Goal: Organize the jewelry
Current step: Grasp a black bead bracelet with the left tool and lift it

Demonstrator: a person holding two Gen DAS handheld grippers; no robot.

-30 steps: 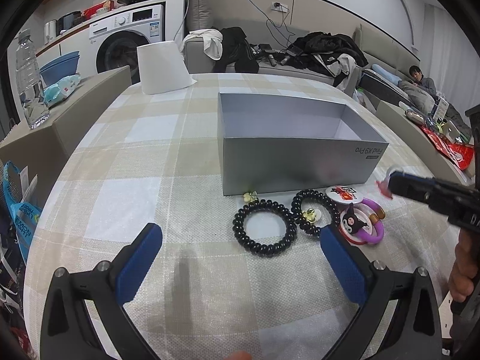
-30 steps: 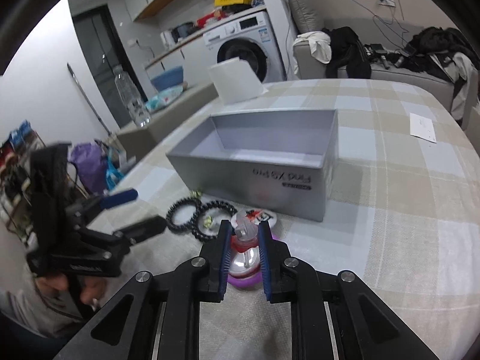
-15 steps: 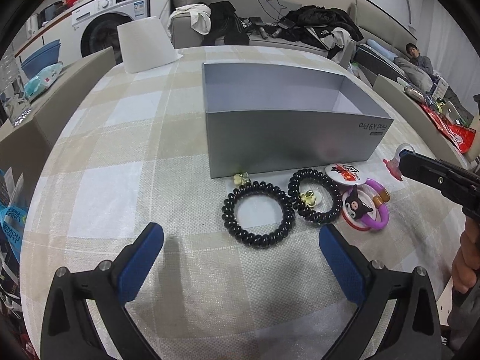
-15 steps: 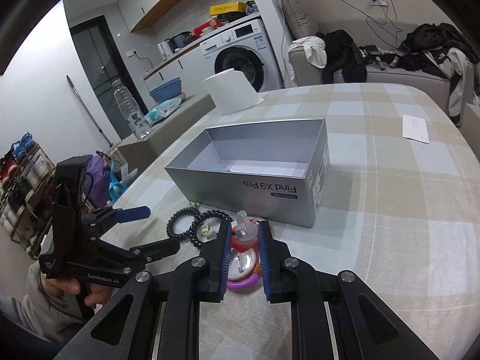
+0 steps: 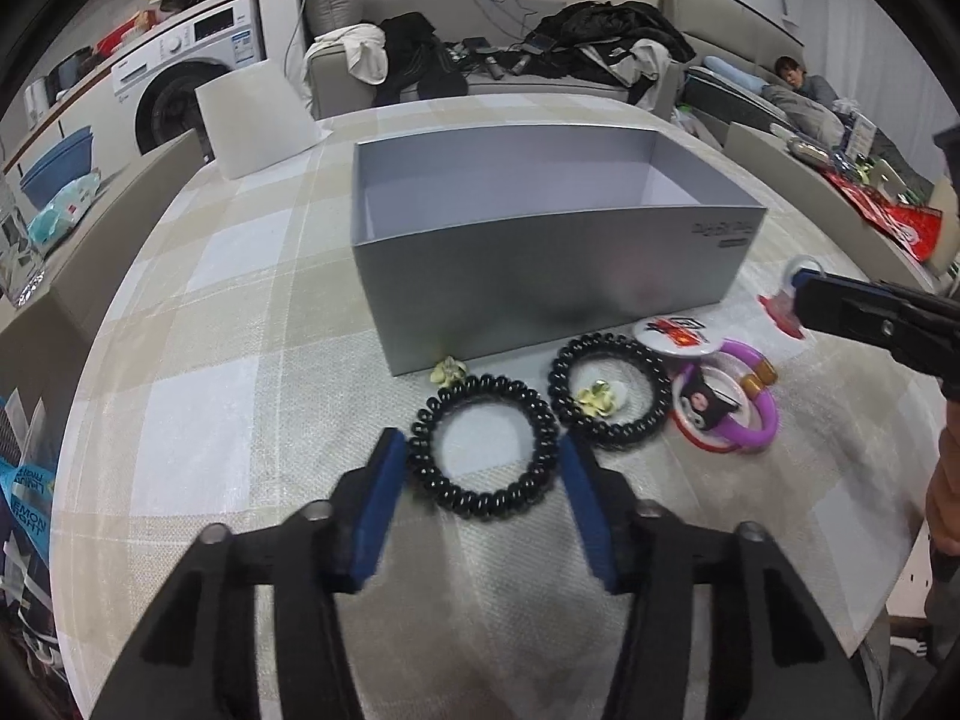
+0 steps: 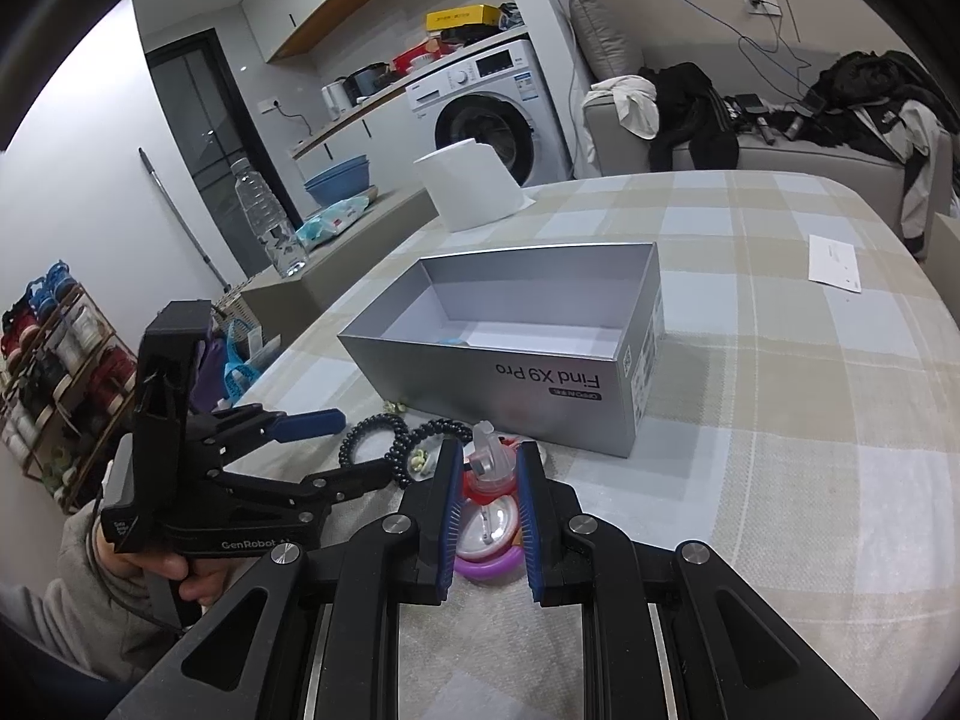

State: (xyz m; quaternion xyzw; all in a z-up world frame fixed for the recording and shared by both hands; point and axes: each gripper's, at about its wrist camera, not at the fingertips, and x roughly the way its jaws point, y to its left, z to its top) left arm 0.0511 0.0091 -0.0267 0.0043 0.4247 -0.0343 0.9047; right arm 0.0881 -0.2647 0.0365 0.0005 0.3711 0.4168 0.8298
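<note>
**Checked table, jewelry by the box**

Checked tablecloth (image 5: 210, 324): left gripper (image 5: 474, 468) has been closing around the near black coil bracelet (image 5: 483, 447), pads not visibly pressing yet. Right gripper (image 6: 489, 516) is clamped on a red-and-clear trinket (image 6: 489, 468) beside the grey box (image 6: 510, 384).

Box (image 5: 540, 276) – matt grey card; hair tie (image 5: 483, 447) – glossy black plastic.

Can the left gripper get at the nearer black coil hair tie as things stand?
Probably yes. The left gripper, whose jaws have just been closing, already straddles the nearer black coil hair tie, lying flat on the table with nothing over it.
</note>
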